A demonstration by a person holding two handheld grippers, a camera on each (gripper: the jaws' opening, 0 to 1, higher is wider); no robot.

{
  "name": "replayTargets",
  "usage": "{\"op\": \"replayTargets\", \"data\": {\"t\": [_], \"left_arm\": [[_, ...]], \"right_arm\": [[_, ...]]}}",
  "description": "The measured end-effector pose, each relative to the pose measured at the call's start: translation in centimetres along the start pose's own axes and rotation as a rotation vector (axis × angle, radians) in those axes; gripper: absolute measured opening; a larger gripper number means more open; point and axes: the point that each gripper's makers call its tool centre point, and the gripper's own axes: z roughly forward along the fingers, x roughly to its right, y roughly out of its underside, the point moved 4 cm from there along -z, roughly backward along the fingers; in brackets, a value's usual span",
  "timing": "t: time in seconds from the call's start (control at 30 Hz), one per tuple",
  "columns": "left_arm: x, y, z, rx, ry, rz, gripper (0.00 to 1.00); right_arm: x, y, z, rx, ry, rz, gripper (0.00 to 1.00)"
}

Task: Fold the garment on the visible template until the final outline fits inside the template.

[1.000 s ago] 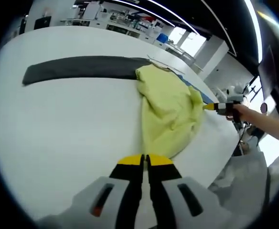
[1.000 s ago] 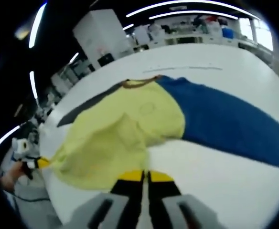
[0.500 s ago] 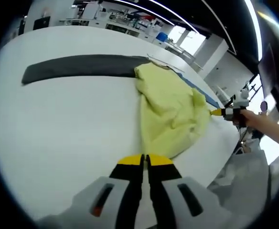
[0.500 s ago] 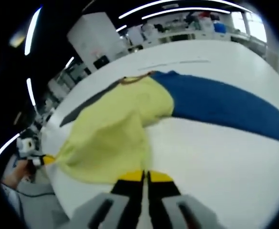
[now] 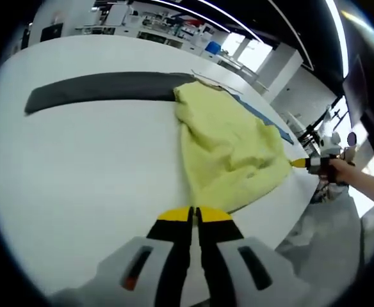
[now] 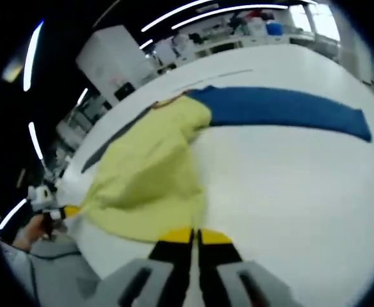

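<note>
Garment [image 5: 228,148], yellow, bunched on white table [image 5: 78,166], both hand-held grippers pinching edges.

Template beneath garment [image 5: 228,144] hidden.

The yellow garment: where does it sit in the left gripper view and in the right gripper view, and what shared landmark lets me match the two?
Left gripper view: the yellow garment lies right of centre, above the shut fingers, its top by the dark grey strip.
Right gripper view: it lies left of centre, above the shut fingers.
Shared landmark: the blue strip, running from the garment's far end, a thin sliver in the left gripper view.
</note>
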Motion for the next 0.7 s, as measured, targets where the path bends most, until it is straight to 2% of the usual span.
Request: {"op": "replayTargets", "data": {"t": [0.3,0.43,0.7], "left_arm": [[-0.1,0.4,-0.4,-0.006,0.000,0.003,0.00],[-0.9,0.6,-0.4,-0.008,-0.004,0.006,0.00],[0.4,1.4,-1.0,-0.009,-0.009,0.020,0.00]], "right_arm": [[-0.3,1.6,-1.0,-0.010,0.008,0.012,0.00],[-0.5,2.2,-1.6,-0.017,0.010,0.022,0.00],[-1.0,3.5,-2.8,-0.042,0.023,0.039,0.00]]}}
